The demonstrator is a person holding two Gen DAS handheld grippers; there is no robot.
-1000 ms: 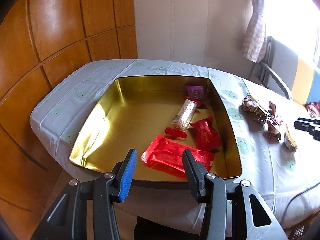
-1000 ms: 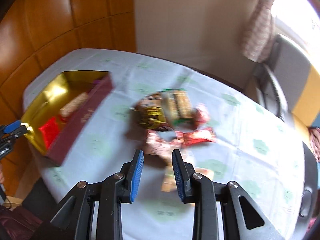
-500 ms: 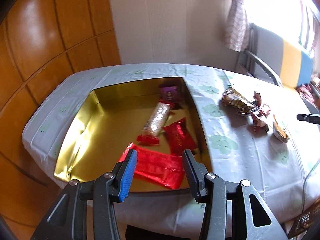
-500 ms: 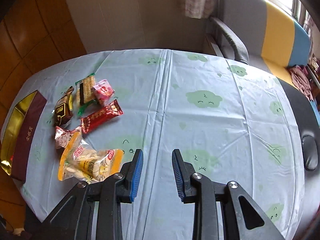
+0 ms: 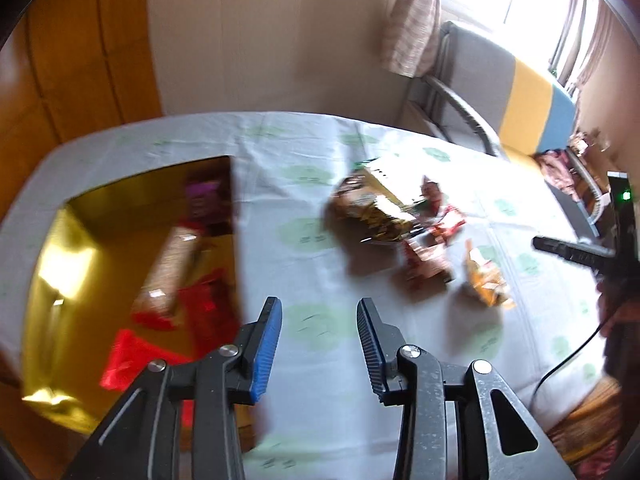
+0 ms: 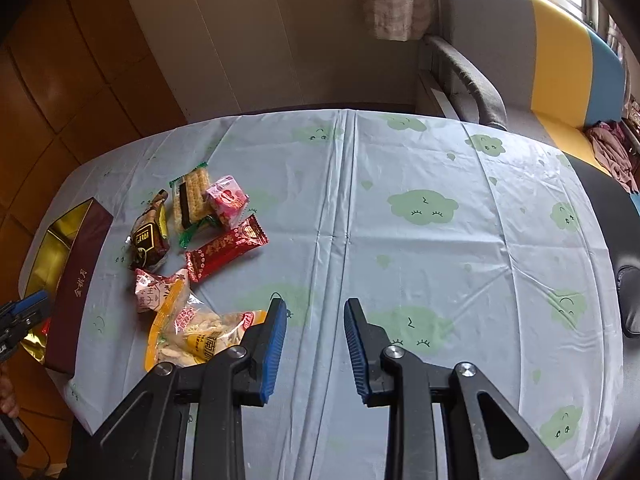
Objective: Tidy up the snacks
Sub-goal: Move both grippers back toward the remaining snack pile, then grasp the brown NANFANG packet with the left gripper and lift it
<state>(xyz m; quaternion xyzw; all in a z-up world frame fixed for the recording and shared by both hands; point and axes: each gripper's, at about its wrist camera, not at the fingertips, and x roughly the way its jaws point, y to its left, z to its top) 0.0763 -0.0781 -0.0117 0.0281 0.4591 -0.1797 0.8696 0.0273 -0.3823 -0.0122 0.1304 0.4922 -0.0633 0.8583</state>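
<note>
Left gripper point(image 5: 319, 344) jaws are being closed on nothing over the desk point(image 6: 400, 248); right gripper point(image 6: 315, 340) jaws are kept narrow, empty, beside snacks point(image 6: 200, 232).

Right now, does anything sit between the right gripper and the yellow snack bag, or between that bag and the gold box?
Nothing blocks the right gripper from the yellow snack bag, which lies beside its left finger. Toward the gold box, only bare tablecloth shows; its upright maroon wall must be cleared.
</note>
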